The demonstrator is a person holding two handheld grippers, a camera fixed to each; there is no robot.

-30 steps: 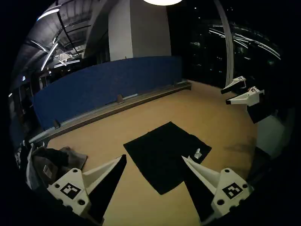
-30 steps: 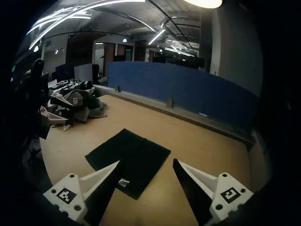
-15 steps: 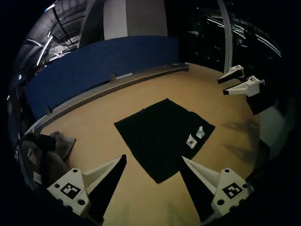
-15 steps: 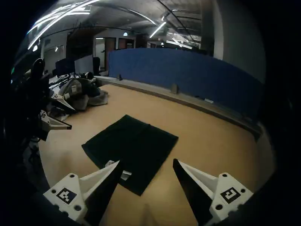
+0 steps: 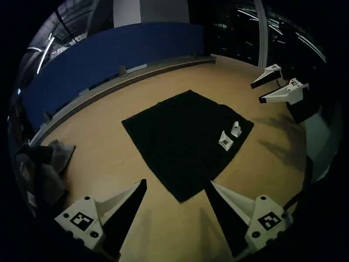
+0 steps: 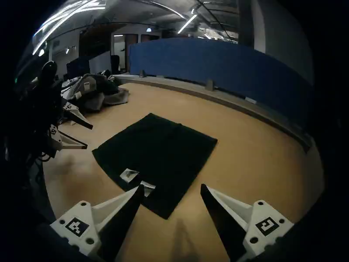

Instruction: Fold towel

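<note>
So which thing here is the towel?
Find the tan table in front of the blue partition. Near its middle lies the towel, a dark cloth spread flat. Unlike the crumpled grey pile at the table's end, it is smooth, with two white tags near one edge.

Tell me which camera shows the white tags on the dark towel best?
The left gripper view: both white tags lie clear on the towel. The right gripper view has one partly behind a fingertip of the right tongs.

Your tan wooden table (image 5: 104, 148) runs back to a blue divider panel (image 5: 109, 56) along its far edge. At one end you have a heap of grey clothes (image 6: 98, 91); beyond it, monitors (image 6: 76, 69) stand under ceiling strip lights (image 6: 185, 28)
</note>
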